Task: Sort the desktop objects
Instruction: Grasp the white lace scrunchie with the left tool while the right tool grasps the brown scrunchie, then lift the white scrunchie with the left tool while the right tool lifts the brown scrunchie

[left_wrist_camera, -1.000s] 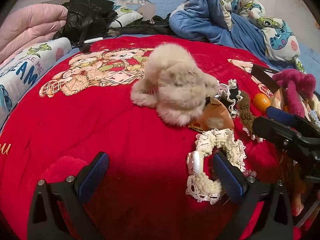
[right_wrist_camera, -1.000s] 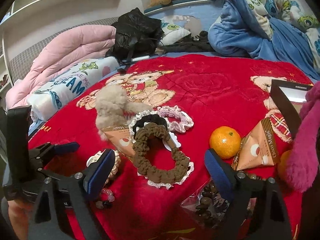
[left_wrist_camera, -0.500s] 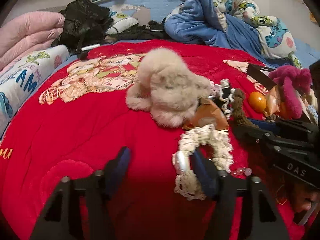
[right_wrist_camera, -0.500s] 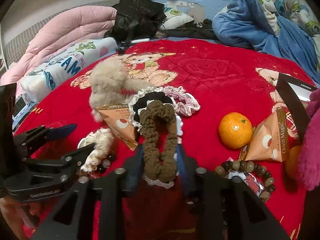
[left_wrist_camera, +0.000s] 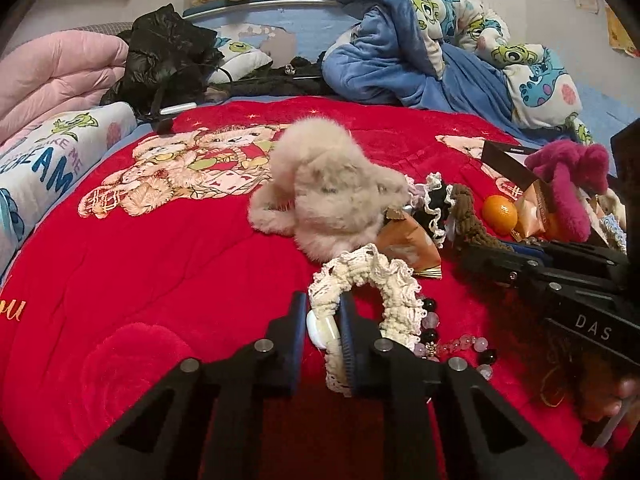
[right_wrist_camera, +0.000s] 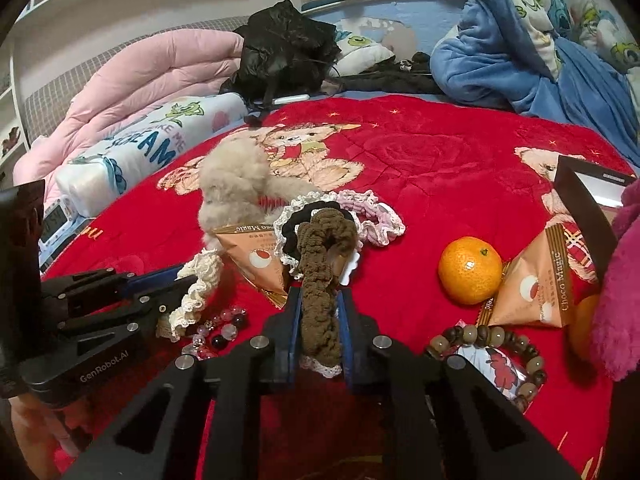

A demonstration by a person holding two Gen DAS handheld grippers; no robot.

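Observation:
My left gripper [left_wrist_camera: 323,326] is shut on a cream lace scrunchie [left_wrist_camera: 394,284] with a white clip, low over the red blanket [left_wrist_camera: 160,248]. The scrunchie also shows in the right wrist view [right_wrist_camera: 198,284], with the left gripper [right_wrist_camera: 176,282] at the left. My right gripper [right_wrist_camera: 318,320] is shut on a brown scrunchie [right_wrist_camera: 320,276], pinched flat. The brown scrunchie shows in the left wrist view [left_wrist_camera: 466,216]. A beige fluffy toy [left_wrist_camera: 332,188] lies just beyond both.
Around lie snack packets [right_wrist_camera: 532,284], an orange [right_wrist_camera: 470,270], a black scrunchie [right_wrist_camera: 296,220], a pink scrunchie [right_wrist_camera: 376,216], bead bracelets [right_wrist_camera: 488,340] [right_wrist_camera: 218,330], a magenta plush [left_wrist_camera: 568,184] and a black box [right_wrist_camera: 580,200]. Bedding and a black jacket [left_wrist_camera: 168,56] line the back.
Both grippers have closed from wide open: the left onto the cream scrunchie, the right onto the brown scrunchie, which is now squeezed long and thin.

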